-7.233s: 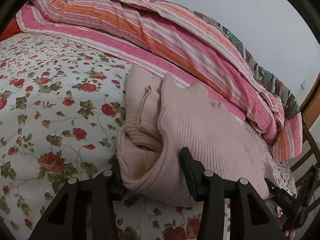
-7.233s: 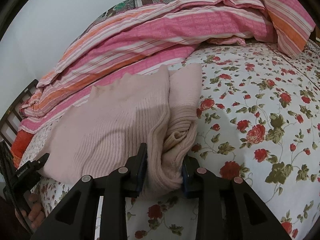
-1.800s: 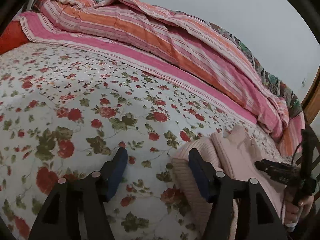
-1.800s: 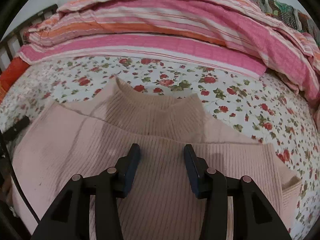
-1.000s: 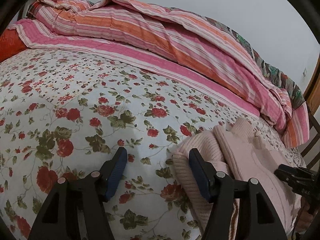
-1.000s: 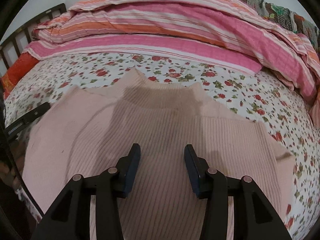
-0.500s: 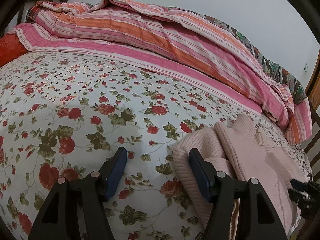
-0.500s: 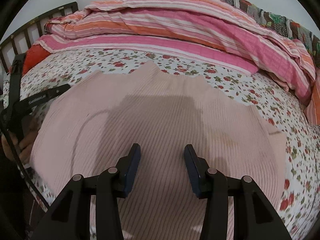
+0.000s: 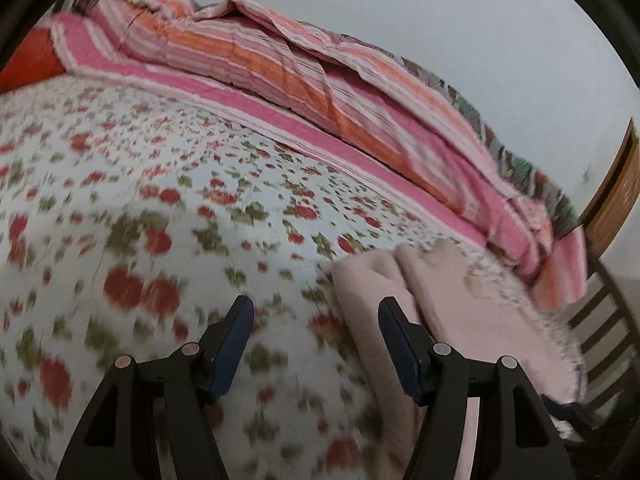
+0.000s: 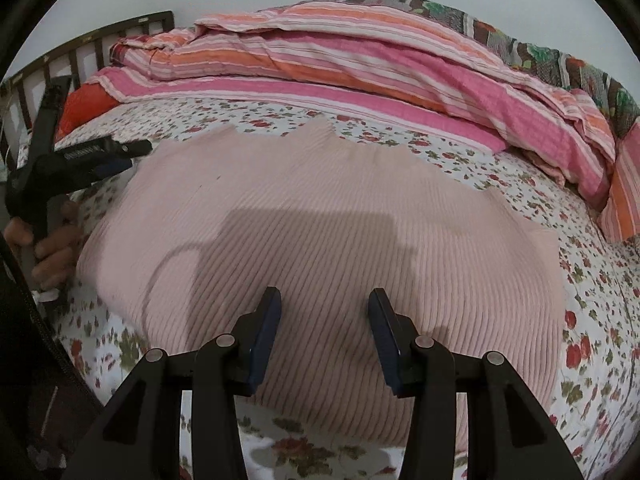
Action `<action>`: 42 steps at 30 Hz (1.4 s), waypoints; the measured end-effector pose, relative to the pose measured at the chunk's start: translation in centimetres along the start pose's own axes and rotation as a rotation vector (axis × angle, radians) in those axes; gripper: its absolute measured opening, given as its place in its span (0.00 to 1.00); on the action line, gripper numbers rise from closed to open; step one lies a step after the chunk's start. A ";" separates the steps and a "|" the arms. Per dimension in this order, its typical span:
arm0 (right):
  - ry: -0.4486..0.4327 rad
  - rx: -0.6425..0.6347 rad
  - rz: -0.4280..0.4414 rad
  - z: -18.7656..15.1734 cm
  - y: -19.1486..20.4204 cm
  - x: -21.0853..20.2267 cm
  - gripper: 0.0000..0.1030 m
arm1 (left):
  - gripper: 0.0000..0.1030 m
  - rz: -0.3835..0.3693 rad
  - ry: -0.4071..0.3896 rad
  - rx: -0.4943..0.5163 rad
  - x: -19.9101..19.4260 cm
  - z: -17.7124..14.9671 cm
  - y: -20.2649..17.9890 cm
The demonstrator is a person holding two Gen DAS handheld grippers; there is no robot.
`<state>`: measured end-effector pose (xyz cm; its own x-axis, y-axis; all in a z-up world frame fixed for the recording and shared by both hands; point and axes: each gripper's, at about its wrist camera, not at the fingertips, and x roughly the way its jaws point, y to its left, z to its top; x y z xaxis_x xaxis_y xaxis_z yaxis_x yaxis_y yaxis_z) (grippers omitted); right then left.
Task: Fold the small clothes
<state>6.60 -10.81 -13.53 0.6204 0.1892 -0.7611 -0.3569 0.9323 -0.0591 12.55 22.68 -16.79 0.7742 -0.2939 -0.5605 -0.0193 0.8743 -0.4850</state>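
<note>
- The bed (image 10: pixel 592 280) fills both views, covered by a white sheet printed with red roses and green leaves.
- A pink, orange and white striped quilt (image 10: pixel 360 64) lies bunched along the far side of the bed against the pale wall; a darker patterned cover (image 10: pixel 552 56) shows behind it at the right end.
- The pink ribbed sweater (image 10: pixel 320 208) lies folded and flat on the sheet near the bed's near edge. In the right wrist view it spreads wide below the camera; in the left wrist view its folded layers (image 9: pixel 452 304) sit at the lower right.
- A dark slatted bed frame (image 10: pixel 80 44) stands at the far left of the right wrist view.
- The right tool (image 10: pixel 324 320) hangs over the sweater with its jaws parted and nothing between the blue pads; whether its tips touch the knit cannot be told.
- The left tool (image 9: pixel 316 332) has its jaws spread wide and released, over bare floral sheet, with its right finger at the sweater's folded edge. This view is blurred.
- In the right wrist view the left tool appears at the left, beside the sweater, with a hand (image 10: pixel 48 248) gripping its handle.
</note>
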 end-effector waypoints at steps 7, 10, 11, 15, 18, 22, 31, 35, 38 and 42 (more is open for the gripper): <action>0.002 0.005 0.030 -2.6 0.4 -0.6 0.44 | 0.61 -0.059 0.042 0.003 -3.4 -3.4 -0.5; 0.001 0.017 0.034 -3.3 0.5 -1.1 0.44 | 0.61 -0.080 0.056 0.021 -4.4 -5.5 -1.0; 0.001 0.019 0.035 -3.5 0.6 -1.3 0.44 | 0.61 -0.093 0.058 0.025 -4.7 -6.0 -1.1; 0.008 0.017 0.048 -4.5 0.8 -2.5 0.44 | 0.61 -0.164 0.075 0.032 -6.3 -8.0 -2.0; -0.002 0.027 0.073 -5.0 0.3 -3.7 0.44 | 0.62 -0.206 0.096 0.021 -6.4 -9.2 -2.7; -0.025 0.081 0.085 -5.5 -1.4 -5.1 0.44 | 0.62 -0.215 0.124 -0.006 -5.2 -9.9 -3.4; -0.073 0.210 0.083 -6.9 -6.1 -7.3 0.44 | 0.61 -0.299 0.069 -0.188 -3.4 -8.9 -3.4; -0.083 0.251 0.101 -7.3 -8.1 -7.7 0.44 | 0.61 -0.293 0.046 -0.193 -2.3 -7.4 -4.9; -0.101 0.274 0.106 -7.7 -9.1 -8.1 0.44 | 0.60 -0.251 0.061 -0.203 -0.8 -6.7 -5.7; -0.127 0.319 0.114 -8.3 -10.7 -8.7 0.44 | 0.55 -0.209 0.023 -0.190 -0.8 -5.7 -6.9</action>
<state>-0.75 -25.00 -11.62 0.6783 0.3153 -0.6636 -0.2051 0.9486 0.2410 8.46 14.65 -16.85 0.7592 -0.4710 -0.4492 0.0195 0.7063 -0.7076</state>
